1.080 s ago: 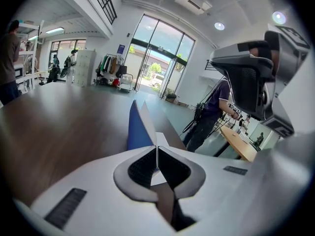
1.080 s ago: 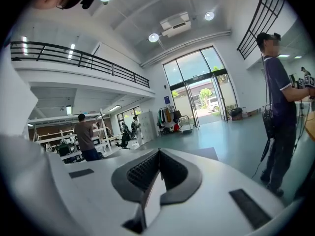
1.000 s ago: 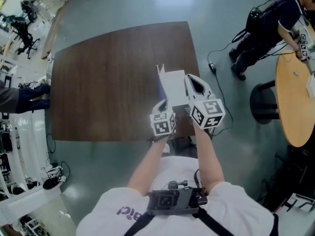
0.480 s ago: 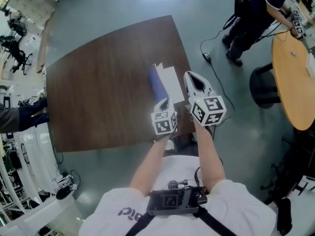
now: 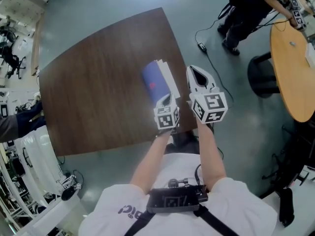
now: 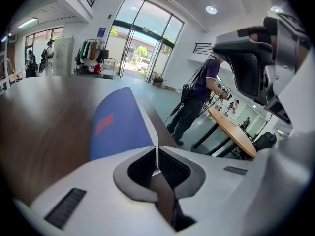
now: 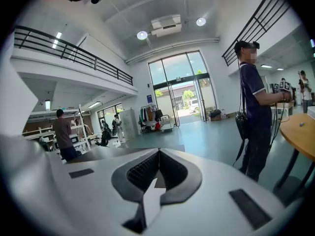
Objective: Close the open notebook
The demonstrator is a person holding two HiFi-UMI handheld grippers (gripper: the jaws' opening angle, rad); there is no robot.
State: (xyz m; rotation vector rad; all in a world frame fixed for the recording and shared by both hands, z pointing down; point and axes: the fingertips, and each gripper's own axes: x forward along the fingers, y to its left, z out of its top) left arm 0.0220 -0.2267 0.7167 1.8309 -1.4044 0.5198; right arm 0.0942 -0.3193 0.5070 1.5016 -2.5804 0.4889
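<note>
The notebook (image 5: 155, 80) lies near the right front corner of the dark wooden table (image 5: 88, 82). Its blue cover with a red mark (image 6: 115, 127) faces up and left, and a narrow strip of white pages (image 5: 168, 75) shows along its right side. My left gripper (image 5: 166, 101) is shut on the cover's thin near edge (image 6: 156, 154), holding it tilted. Just right of the notebook, my right gripper (image 5: 198, 77) hovers by the table's right edge, its jaws shut (image 7: 158, 156) with nothing between them.
A round light-wood table (image 5: 290, 68) and a black stool (image 5: 263, 77) stand to the right. A person (image 5: 246, 4) stands beyond them, with a cable (image 5: 202, 45) on the floor nearby. The brown table's front edge is close under my arms.
The blue cover has swung over the white pages, so more blue and less white shows. Both grippers have drifted with it and sunk slightly.
</note>
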